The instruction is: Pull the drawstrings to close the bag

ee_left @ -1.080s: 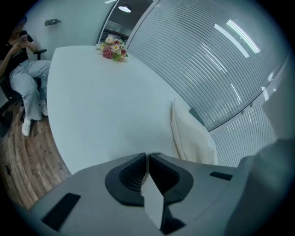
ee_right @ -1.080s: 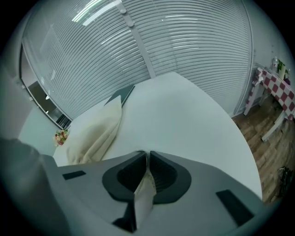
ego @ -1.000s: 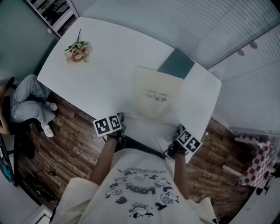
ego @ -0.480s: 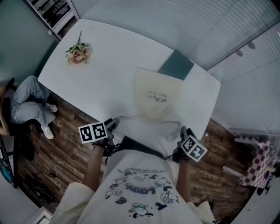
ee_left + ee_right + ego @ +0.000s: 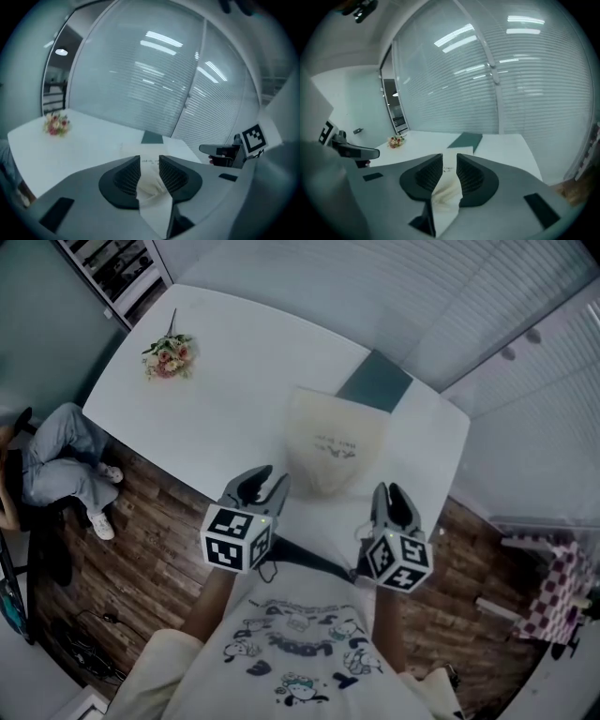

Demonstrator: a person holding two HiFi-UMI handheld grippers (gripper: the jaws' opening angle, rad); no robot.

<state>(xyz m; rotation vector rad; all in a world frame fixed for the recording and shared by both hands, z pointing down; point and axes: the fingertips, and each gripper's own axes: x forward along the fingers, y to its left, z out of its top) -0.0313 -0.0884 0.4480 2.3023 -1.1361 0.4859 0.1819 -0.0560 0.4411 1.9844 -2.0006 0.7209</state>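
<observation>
The cream drawstring bag (image 5: 333, 437) lies flat on the white table (image 5: 234, 381), its gathered mouth toward the near edge. Both grippers hover above that edge, apart from the bag. My left gripper (image 5: 265, 482) is open with nothing between its pads; its jaws opened wide and have just been closing a little. My right gripper (image 5: 394, 495) is also open and empty, its jaws having just narrowed after opening. The left gripper view shows the bag (image 5: 150, 180) far off through the jaw gap, and so does the right gripper view (image 5: 447, 190). I cannot make out the drawstrings.
A small flower bouquet (image 5: 167, 352) lies at the table's far left corner. A dark green mat (image 5: 377, 379) sits beyond the bag. A person (image 5: 56, 460) sits left of the table. A checkered cloth (image 5: 553, 587) is at the right, on the floor side.
Both grippers were low at the table's near edge, shut on the drawstrings and pulling them apart. They have let go, opened, and risen well above the table.
</observation>
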